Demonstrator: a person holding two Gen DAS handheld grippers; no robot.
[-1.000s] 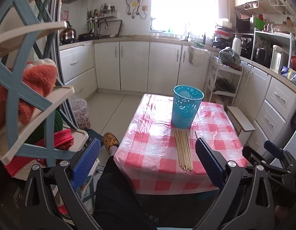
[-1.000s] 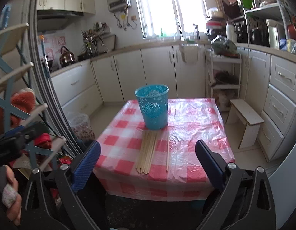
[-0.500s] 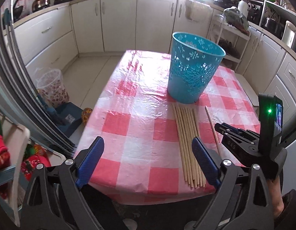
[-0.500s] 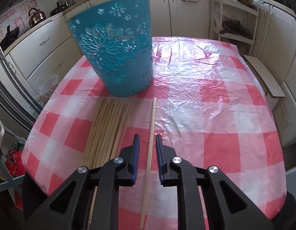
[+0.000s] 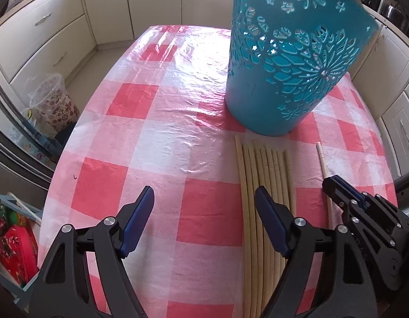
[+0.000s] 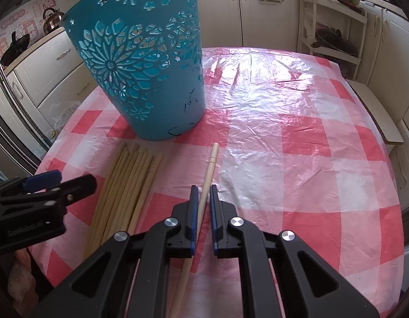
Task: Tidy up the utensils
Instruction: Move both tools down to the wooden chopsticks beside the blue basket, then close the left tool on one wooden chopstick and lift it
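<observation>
A teal perforated basket (image 5: 292, 61) stands upright on the red-and-white checked table (image 5: 156, 137); it also shows in the right wrist view (image 6: 149, 63). A bundle of wooden chopsticks (image 5: 260, 185) lies in front of it, also in the right wrist view (image 6: 125, 190). One single chopstick (image 6: 208, 172) lies apart to the right. My right gripper (image 6: 202, 189) has its jaws nearly closed around this chopstick, with a narrow gap left. My left gripper (image 5: 204, 201) is open and empty, low over the table at the bundle's left edge.
Cream kitchen cabinets (image 5: 40, 31) surround the table. A clear patterned bin (image 5: 54, 103) stands on the floor at the left. A small wooden stool (image 6: 376, 114) stands to the right of the table. A shelf rack (image 6: 334, 29) holds pans behind.
Both grippers have moved forward and down toward the table. The right jaws went from wide open to nearly closed around the single chopstick. The left jaws have narrowed somewhat.
</observation>
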